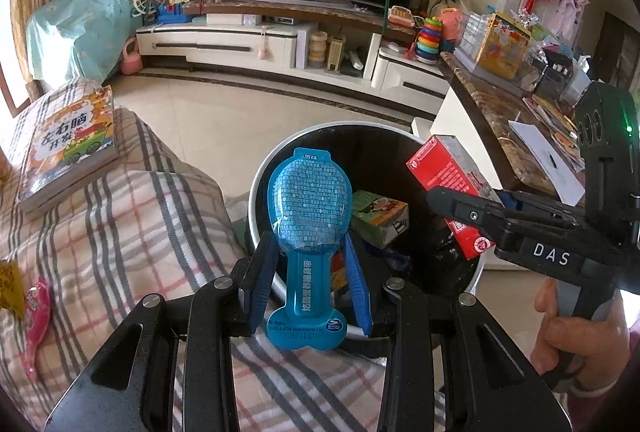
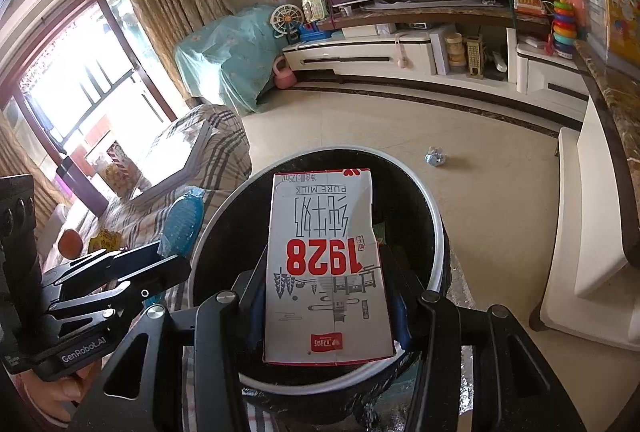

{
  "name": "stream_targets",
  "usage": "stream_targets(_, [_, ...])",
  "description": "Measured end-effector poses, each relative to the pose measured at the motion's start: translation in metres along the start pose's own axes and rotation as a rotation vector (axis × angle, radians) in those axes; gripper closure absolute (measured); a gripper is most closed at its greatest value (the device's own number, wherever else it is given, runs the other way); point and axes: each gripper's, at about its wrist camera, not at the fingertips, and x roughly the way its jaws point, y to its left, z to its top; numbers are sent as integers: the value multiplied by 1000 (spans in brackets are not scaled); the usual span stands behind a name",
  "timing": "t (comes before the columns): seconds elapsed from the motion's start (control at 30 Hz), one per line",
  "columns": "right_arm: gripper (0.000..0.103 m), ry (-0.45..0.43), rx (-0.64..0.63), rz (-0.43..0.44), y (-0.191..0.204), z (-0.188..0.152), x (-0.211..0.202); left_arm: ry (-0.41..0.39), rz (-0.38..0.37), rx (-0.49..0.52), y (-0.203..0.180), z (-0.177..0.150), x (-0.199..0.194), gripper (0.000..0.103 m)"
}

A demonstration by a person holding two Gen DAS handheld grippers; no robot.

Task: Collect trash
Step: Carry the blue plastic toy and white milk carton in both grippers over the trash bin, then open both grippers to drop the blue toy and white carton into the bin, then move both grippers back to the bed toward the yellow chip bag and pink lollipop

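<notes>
My left gripper (image 1: 308, 242) is shut on a blue spoon-shaped toy package (image 1: 308, 196), its blue pads pressing the narrow stem. It holds the package over the near left rim of a round black trash bin (image 1: 276, 152) with a silver rim. My right gripper (image 2: 324, 264) is shut on a white and red milk carton (image 2: 324, 232), held above the bin's (image 2: 436, 224) open mouth. In the left wrist view the right gripper (image 1: 468, 202) comes in from the right with the carton (image 1: 444, 168). The left gripper (image 2: 168, 252) and blue package (image 2: 182, 220) show at left in the right wrist view.
A green carton (image 1: 380, 216) lies inside the bin. A plaid sofa (image 1: 132, 216) to the left bears a book (image 1: 68, 148), a pink wrapper (image 1: 36, 316) and a yellow wrapper (image 1: 8, 288). A crumpled wrapper (image 2: 435, 157) lies on the floor. A cluttered marble-topped table (image 1: 492, 112) stands on the right.
</notes>
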Motion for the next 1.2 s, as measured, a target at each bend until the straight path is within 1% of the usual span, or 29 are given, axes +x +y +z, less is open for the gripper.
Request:
stream_targets(0.17, [54,12,2,2,-3,2,7,15,-3,-2,-1,3,8,70])
stream_targets(0.3, [52,14,8,0,-6,4,8,28,-10,-12,1,5,12,69])
stream_targets(0.37, [52,11,8,0,-7,5,8,27,-1,-13,0,6,11,68])
stream_targets(0.43, [51,4,10,-2,-7,7,6,26,-2,-12,1,6,10,64])
stream_targets(0.47, [51,-1,11,-2,-8,7,4,25,2,-13,0,6,11,57])
stream_targets(0.5, [51,-4,13,-2,-8,8,3,21,7,-15,1,6,10,54])
stream_targets(0.6, [49,-24,21,3,-7,8,-4,12,15,-19,3,0,4,53])
stream_targets(0.7, [39,-40,29,15,-4,5,-10,6,25,-38,10,-10,-5,49])
stream_targets(0.77, [30,-50,33,23,0,3,-14,1,28,-56,15,-18,-11,47])
stream_targets(0.8, [28,-53,33,27,3,1,-16,0,32,-63,17,-21,-13,46])
stream_targets(0.87, [20,-57,35,39,9,-3,-19,-2,46,-82,24,-33,-20,45])
stream_targets(0.93, [15,-52,41,54,17,-7,-20,-4,55,-105,30,-44,-27,45])
stream_targets(1.2, [15,-49,40,100,49,-30,-19,-11,100,-218,72,-84,-56,44])
